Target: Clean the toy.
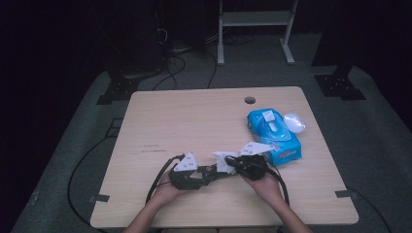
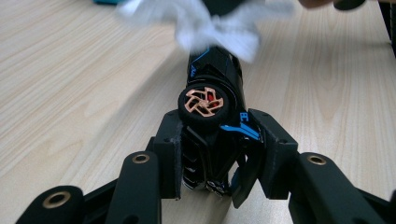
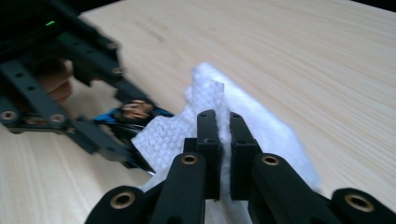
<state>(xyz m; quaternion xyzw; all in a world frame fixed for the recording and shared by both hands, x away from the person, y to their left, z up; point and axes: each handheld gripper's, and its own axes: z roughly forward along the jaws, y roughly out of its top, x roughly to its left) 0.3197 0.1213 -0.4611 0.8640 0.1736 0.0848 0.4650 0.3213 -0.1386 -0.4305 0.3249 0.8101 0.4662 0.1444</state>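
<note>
Near the front edge of the surface (image 1: 160, 116), the left gripper (image 1: 190, 175) has its fingers clamped on a black toy car (image 2: 212, 116), while the right gripper (image 1: 248, 164) pinches a white wipe (image 3: 205, 121) against the car's far end. A blue wipe pack (image 1: 273, 136) sits close behind the right gripper, near the right edge; the left and far parts of the surface lie bare.

Left gripper view: the wipe (image 2: 219, 25) is blurred and cut off by the top edge, covering the far end of the toy car (image 2: 212, 107). Right gripper view: the left gripper (image 3: 70, 93) is blurred; the car (image 3: 135, 112) is largely hidden behind it.
</note>
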